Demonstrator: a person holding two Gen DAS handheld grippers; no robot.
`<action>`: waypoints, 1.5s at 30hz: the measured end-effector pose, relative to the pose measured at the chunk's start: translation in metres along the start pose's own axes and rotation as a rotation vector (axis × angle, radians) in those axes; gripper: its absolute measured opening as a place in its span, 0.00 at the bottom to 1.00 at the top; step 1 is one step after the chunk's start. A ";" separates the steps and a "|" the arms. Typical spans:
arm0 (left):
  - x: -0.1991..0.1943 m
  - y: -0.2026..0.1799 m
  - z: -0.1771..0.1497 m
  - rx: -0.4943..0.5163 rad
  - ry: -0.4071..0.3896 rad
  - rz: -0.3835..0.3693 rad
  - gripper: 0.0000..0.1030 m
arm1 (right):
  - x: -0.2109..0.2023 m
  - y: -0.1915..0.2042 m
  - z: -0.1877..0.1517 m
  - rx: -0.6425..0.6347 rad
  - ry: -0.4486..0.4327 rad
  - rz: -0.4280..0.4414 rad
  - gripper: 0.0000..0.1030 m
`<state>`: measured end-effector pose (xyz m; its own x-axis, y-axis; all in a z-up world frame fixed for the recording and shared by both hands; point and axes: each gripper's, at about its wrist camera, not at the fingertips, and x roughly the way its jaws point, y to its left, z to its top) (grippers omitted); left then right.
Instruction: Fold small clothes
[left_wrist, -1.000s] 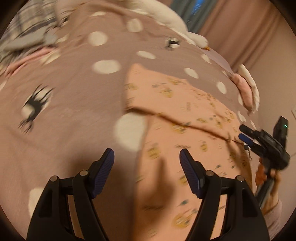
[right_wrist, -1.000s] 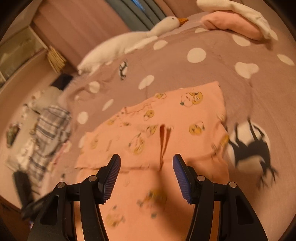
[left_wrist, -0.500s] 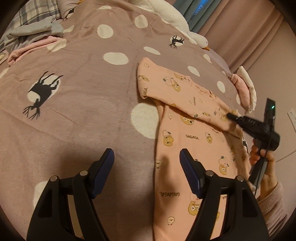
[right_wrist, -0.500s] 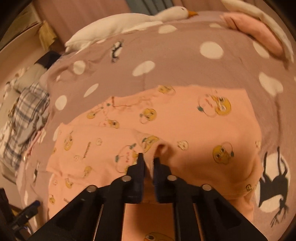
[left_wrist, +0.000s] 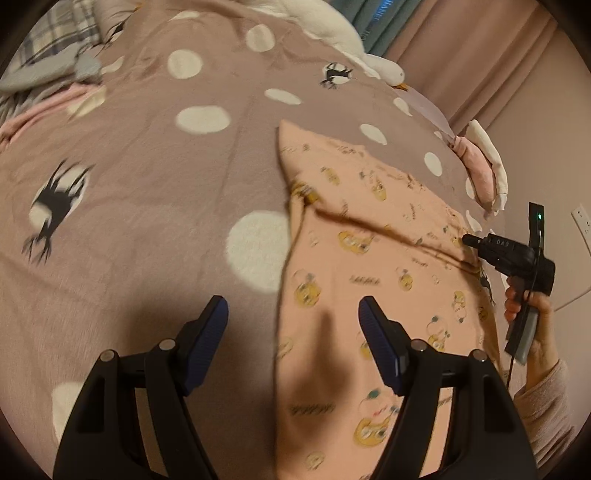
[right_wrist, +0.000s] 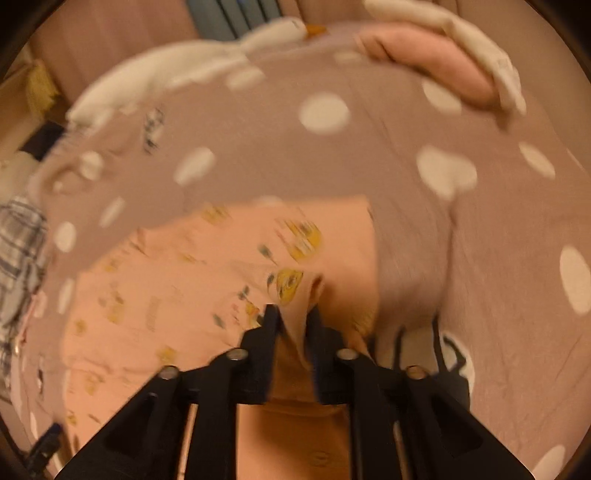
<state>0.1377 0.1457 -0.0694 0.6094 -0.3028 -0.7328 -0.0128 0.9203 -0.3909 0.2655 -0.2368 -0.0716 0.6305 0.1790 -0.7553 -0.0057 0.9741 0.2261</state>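
Your right gripper (right_wrist: 291, 314) is pinching the garment (left_wrist: 369, 266) on the bed (left_wrist: 147, 184); its jaws, just clamped, are easing wider on a fold. Your left gripper (left_wrist: 293, 321) is hovering wide open, empty, beside the garment's edge.

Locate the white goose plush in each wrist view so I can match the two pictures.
Left wrist view: the goose plush lies along the top edge, right of centre, head toward the curtain.
Right wrist view: the goose plush stretches across the upper left, blurred, beak pointing right.
Shared landmark: the peach garment, spread on the dotted bedcover.
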 end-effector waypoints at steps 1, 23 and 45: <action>0.002 -0.006 0.007 0.018 -0.005 -0.006 0.71 | -0.005 -0.002 -0.002 -0.001 -0.035 0.004 0.29; 0.094 -0.031 0.073 0.086 0.059 0.010 0.35 | -0.003 -0.026 -0.023 0.027 -0.060 0.157 0.24; -0.021 0.031 -0.058 -0.194 0.163 -0.371 0.75 | -0.088 -0.089 -0.158 0.218 0.027 0.414 0.50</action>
<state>0.0782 0.1662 -0.0989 0.4685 -0.6529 -0.5952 0.0252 0.6833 -0.7297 0.0874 -0.3175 -0.1225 0.5890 0.5529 -0.5894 -0.0878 0.7688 0.6335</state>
